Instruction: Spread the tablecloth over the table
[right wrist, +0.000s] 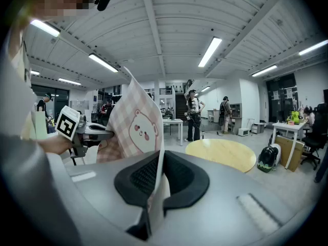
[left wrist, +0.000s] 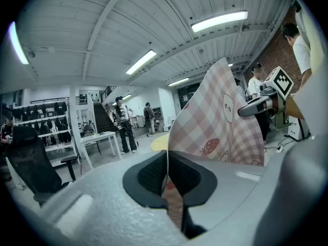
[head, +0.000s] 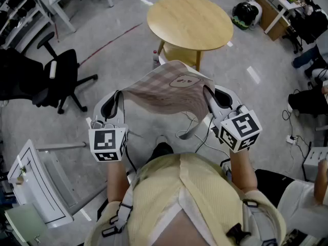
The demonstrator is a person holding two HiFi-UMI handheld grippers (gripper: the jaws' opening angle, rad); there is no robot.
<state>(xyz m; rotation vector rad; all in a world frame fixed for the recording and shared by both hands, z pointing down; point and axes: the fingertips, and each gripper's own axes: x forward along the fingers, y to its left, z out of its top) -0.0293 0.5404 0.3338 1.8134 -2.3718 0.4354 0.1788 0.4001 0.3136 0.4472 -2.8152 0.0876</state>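
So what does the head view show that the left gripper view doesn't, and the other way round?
Only the head view: the left gripper and right gripper together, stretching the tablecloth between them, and the round wooden table with its whole bare top. Only the left gripper view: its jaws shut on the cloth's edge, ceiling lights, people standing in the background. Both: the checked bear-print tablecloth and the right gripper gripping it.
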